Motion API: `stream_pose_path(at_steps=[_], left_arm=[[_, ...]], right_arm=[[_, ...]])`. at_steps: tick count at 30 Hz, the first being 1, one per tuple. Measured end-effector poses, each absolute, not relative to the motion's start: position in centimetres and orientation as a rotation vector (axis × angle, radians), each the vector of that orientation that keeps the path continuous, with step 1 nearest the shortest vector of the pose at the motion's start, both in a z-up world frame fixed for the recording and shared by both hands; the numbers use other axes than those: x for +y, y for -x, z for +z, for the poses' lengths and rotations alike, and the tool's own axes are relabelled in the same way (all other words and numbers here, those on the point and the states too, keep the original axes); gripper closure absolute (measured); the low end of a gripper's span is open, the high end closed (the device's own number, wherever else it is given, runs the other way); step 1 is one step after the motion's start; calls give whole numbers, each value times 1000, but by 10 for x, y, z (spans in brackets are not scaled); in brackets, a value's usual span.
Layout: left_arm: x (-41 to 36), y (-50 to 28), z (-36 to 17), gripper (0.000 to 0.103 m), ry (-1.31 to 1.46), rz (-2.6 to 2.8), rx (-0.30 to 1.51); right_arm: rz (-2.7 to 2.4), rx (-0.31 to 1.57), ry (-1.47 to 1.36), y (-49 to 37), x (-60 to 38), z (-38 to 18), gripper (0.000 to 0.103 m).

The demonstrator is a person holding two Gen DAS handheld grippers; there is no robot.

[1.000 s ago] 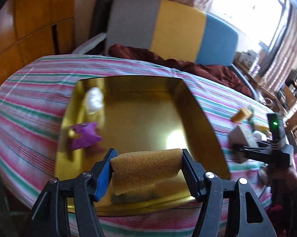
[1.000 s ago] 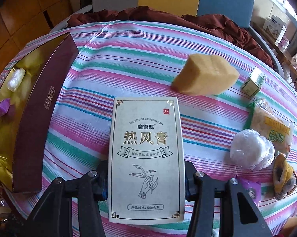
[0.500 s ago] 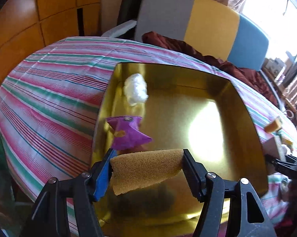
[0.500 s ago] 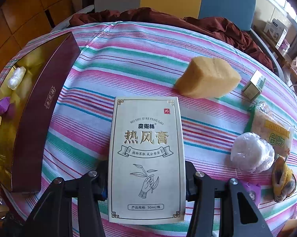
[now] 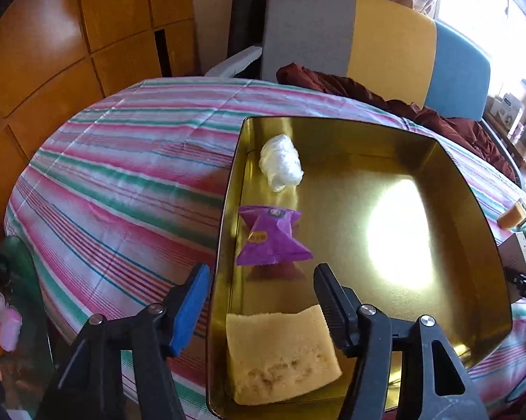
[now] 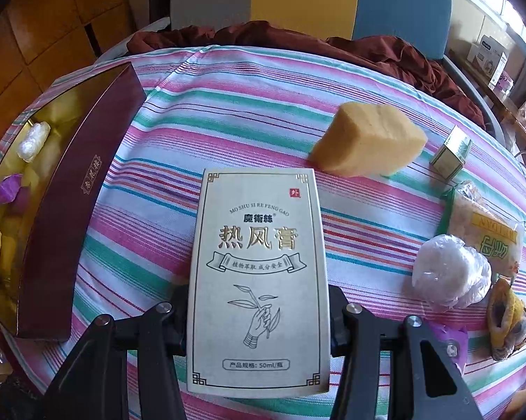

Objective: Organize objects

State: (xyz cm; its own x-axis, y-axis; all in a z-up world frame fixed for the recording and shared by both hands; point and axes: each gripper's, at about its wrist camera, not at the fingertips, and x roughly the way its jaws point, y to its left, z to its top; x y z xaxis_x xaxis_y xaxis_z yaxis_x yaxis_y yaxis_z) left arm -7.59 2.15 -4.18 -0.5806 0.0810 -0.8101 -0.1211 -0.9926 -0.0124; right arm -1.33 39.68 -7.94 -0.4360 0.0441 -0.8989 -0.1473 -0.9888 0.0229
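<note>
A gold tray point(image 5: 367, 182) with maroon outer walls point(image 6: 77, 210) sits on the striped tablecloth. A white wrapped ball point(image 5: 280, 166), a purple packet point(image 5: 269, 238) and a yellow sponge point(image 5: 280, 353) lie along its left side. My left gripper point(image 5: 261, 273) hovers over the tray's near left corner. Its jaws are closing, and the sponge lies loose on the tray floor beneath them, with no pad pressing on it. My right gripper point(image 6: 257, 294) is shut on a cream carton point(image 6: 259, 280) with Chinese print, held above the cloth.
On the cloth to the right of the tray lie a second yellow sponge point(image 6: 367, 143), a small green box point(image 6: 451, 152), a snack packet point(image 6: 483, 231), a white wrapped ball point(image 6: 451, 276) and a yellow-purple item point(image 6: 507, 318). A chair with dark red cloth stands behind.
The left gripper moved to the tray's left side, dropped lower and let go of the sponge, which now lies in the tray. The right gripper and its carton have not moved.
</note>
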Motion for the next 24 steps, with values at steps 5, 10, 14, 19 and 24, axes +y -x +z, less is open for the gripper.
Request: stream_pose_path(at_steps=[5,10,14,19,24], left_arm=[[22,64,-34,29,1339,2712,67],[22,56,-22,20,1298,2740,58],[19,50,-18,20,1281,2749,34],[11,41,-14,19,1264,2751,-4],[-6,27,-11,19,1260,2768,-69]], right_arm=[[2566,140,1598,13,396,-79,51],[2562,136,1601,14,395,-78,51],[2555,114,1598,16,393,-77,51],[2548,98,1590,18,392,-77,51],[2549,83,1589,18,391,-77,51]])
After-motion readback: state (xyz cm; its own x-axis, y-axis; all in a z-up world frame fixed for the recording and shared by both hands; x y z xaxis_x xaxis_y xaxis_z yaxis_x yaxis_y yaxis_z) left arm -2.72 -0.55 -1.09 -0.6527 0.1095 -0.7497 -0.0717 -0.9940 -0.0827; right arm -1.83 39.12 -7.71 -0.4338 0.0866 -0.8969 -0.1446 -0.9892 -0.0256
